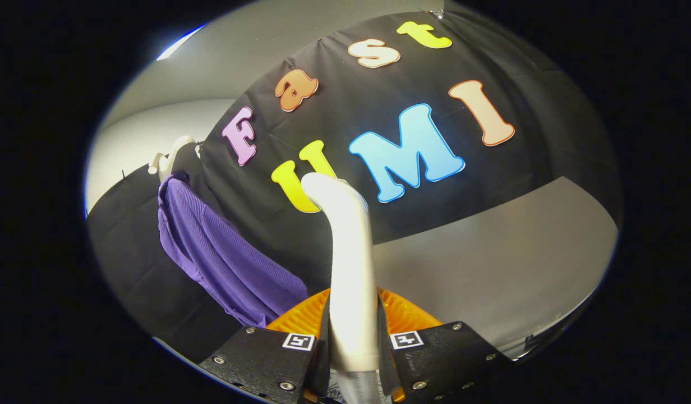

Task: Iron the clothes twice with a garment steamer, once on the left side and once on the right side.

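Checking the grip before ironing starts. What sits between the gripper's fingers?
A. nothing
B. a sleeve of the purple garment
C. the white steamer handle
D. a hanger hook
C: the white steamer handle stands clamped between both fingers of the gripper; the purple garment hangs apart, beside it.

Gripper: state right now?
Gripper: shut on the steamer handle, steamer raised beside the purple garment.

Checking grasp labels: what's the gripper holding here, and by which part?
The gripper is shut on the steamer, both fingers pressing its handle low down near the hose; its head points up beside the purple garment.
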The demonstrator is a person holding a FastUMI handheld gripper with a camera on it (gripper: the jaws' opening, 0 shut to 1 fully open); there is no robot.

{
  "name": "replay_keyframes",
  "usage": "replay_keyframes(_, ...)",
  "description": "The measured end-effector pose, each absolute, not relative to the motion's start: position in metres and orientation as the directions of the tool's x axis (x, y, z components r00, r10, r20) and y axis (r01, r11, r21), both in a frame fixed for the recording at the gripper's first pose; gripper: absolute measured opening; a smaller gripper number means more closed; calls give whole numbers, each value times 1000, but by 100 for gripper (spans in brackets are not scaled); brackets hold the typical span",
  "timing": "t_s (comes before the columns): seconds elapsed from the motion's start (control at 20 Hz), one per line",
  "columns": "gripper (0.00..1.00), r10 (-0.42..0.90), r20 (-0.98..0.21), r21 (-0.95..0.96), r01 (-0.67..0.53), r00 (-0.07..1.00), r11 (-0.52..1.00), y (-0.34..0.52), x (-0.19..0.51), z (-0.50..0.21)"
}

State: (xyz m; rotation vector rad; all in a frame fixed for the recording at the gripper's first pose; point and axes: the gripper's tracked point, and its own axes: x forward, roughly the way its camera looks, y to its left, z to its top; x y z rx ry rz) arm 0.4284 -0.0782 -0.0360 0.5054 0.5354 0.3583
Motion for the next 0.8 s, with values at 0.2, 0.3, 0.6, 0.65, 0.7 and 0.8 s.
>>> replay_keyframes(0.2,35,415,-395,528,-168,819,833,-69,384,-28)
replay_keyframes(0.3,35,416,-375,537,-172,828,826,-58,361,-17)
replay_keyframes(0.6,35,364,-318,435,-206,875,876,-22,293,2)
replay_keyframes(0.65,35,354,-302,419,-210,885,883,-13,283,4)
replay_keyframes(0.7,35,347,-285,408,-215,893,887,-6,274,7)
replay_keyframes(0.8,35,328,-234,390,-221,915,894,13,251,14)
